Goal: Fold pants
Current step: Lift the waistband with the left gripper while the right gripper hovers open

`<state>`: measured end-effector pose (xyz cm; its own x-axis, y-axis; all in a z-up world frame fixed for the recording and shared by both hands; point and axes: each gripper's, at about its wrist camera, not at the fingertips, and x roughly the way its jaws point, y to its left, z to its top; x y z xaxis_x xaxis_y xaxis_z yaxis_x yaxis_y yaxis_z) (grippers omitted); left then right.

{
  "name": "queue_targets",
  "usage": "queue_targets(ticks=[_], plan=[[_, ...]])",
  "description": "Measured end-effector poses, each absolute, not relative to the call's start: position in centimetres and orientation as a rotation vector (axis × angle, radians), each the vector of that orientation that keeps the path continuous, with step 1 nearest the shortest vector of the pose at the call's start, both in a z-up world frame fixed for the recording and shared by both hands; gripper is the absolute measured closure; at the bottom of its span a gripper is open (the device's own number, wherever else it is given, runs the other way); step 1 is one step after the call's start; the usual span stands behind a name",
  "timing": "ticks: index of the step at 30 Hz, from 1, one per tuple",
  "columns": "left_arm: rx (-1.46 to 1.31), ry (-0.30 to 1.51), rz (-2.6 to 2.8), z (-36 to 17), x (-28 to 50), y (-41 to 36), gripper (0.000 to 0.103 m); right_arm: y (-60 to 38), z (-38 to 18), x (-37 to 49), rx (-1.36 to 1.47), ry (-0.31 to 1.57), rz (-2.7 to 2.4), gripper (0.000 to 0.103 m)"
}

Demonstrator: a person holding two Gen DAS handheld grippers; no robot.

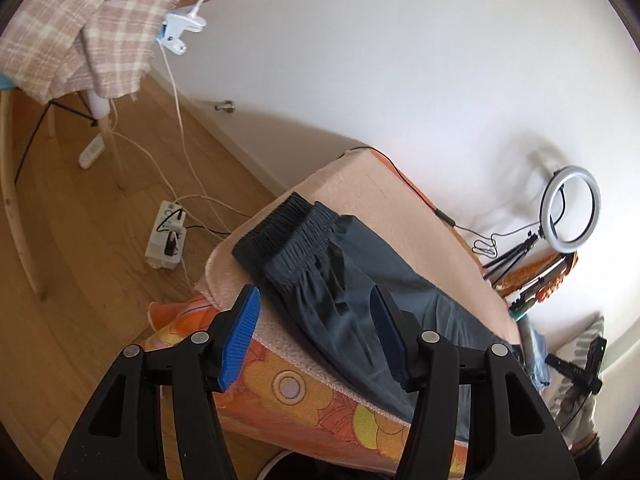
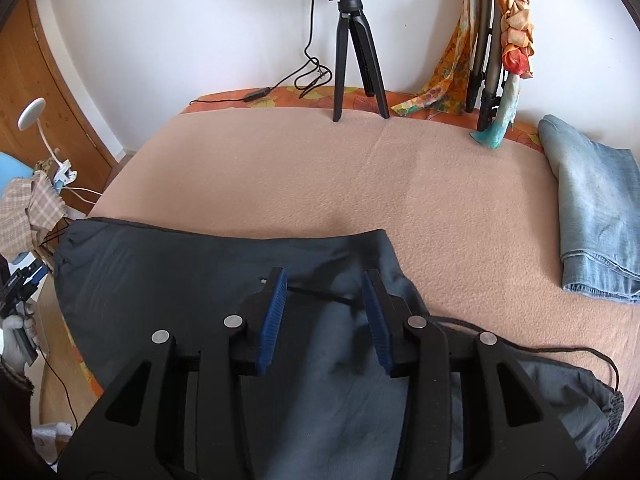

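On the peach blanket (image 2: 312, 168) that covers the bed, the dark grey pants (image 2: 192, 272) lie flat near the front edge. All positions below are given relative to these pants.

Left of the pants, beyond the bed edge, a power strip (image 1: 166, 236) lies on the wooden floor, and a clip-on lamp (image 1: 176, 32) is clamped to a chair draped with a plaid cloth (image 1: 76, 36).

The left gripper (image 1: 316, 332) hangs above the waistband end. Its jaws stand apart with nothing between the pads; it is released. The elastic waistband (image 1: 280, 228) lies gathered at the far left corner of the blanket, probably so the legs can be laid over it.

The right gripper (image 2: 326, 312) hangs over the right part of the pants, jaws parted and clear of the cloth; it is also released. A black drawstring (image 2: 320, 296) runs across the fabric between the pads, untouched. The fabric here lies doubled, so one fold appears to be laid already.

Behind the pants, a tripod (image 2: 356, 52) stands at the back edge of the blanket. Well to the right, folded light blue jeans (image 2: 592, 208) rest on the blanket, apparently set aside to keep the working area free.
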<state>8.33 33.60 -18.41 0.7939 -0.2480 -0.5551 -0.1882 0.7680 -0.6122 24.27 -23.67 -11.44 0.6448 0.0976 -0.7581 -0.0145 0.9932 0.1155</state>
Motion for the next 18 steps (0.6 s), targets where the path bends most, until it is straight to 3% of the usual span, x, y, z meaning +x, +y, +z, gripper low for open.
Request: queue_targets(ticks=[5, 14, 15, 18], plan=[[-0.782, 0.658, -0.063, -19.0, 8.9, 34.4, 0.047, -21.9, -9.6, 19.0, 0.138, 0.810, 0.116, 0.056], [-0.588, 0.743, 0.004, -19.9, 12.1, 31.9, 0.049, -19.8, -9.4, 14.1, 0.178, 0.815, 0.127, 0.055], [-0.566, 0.735, 0.014, -19.9, 12.1, 31.8, 0.051, -19.7, -9.3, 13.8, 0.174, 0.816, 0.122, 0.055], [-0.497, 0.721, 0.033, -20.1, 12.3, 31.3, 0.078, -19.5, -9.4, 13.2, 0.175, 0.821, 0.112, 0.055]])
